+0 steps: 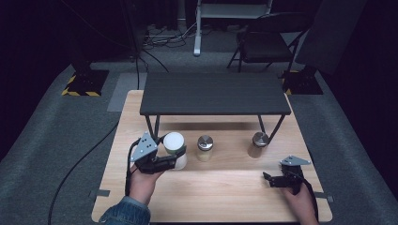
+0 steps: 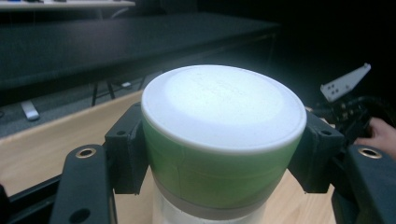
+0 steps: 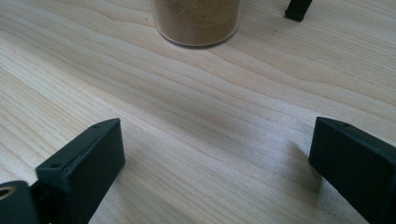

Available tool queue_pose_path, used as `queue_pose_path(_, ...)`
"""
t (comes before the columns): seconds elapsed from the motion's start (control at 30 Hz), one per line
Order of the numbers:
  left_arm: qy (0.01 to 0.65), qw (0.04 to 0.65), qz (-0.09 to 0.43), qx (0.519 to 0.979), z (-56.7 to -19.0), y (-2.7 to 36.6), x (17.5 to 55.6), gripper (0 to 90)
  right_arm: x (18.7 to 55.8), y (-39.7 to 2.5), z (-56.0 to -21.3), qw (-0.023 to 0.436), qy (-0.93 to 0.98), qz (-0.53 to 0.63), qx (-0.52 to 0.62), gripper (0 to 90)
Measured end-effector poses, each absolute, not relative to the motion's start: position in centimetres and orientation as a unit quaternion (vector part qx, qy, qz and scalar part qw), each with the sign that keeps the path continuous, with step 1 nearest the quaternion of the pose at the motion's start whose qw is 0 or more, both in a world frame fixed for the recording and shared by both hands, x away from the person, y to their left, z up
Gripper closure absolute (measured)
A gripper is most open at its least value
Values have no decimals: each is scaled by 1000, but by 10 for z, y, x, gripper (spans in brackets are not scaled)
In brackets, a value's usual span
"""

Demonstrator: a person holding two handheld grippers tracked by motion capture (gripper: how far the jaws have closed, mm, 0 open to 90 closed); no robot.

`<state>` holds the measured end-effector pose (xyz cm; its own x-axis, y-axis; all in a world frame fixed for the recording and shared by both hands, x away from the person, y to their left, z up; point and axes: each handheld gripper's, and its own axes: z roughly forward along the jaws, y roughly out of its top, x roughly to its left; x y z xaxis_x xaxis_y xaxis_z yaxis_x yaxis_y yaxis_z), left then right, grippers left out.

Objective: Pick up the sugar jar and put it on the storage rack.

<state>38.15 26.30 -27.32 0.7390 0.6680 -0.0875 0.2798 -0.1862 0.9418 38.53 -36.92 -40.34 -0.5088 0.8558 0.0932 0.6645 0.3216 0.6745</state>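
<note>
Our left gripper (image 1: 174, 161) has its jaws clamped on the white-lidded jar (image 2: 223, 135), at 9 o'clock of the wooden table (image 1: 225, 194). The embossed lid text is too washed out to read. Our right gripper (image 1: 267, 178) sits wide apart at 4 o'clock, holding nothing. The spice jar (image 3: 197, 21) is cut off at the top. The room's dark.

no readable text, labels, brands or numbers anywhere

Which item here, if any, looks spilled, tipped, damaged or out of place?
Nothing stands out. The white-lidded jar stands upright in the left claw, both metal-lidded jars stand upright, and the table shows no spill.
</note>
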Motion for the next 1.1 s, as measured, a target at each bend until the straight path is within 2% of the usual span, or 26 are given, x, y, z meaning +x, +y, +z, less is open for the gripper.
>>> queue_pose_path(0.6, 297, 552, 216, 749, -210, 245, 422, 331, 385, -369, -403, 142, 800, 337, 475, 33)
queue_pose_path(0.7, 301, 558, 207, 745, -201, 246, 434, 330, 385, -369, -403, 142, 800, 337, 475, 33)
queue_pose_path(1.1, 306, 555, 228, 739, -170, 238, 461, 330, 385, -369, -403, 142, 800, 337, 475, 33)
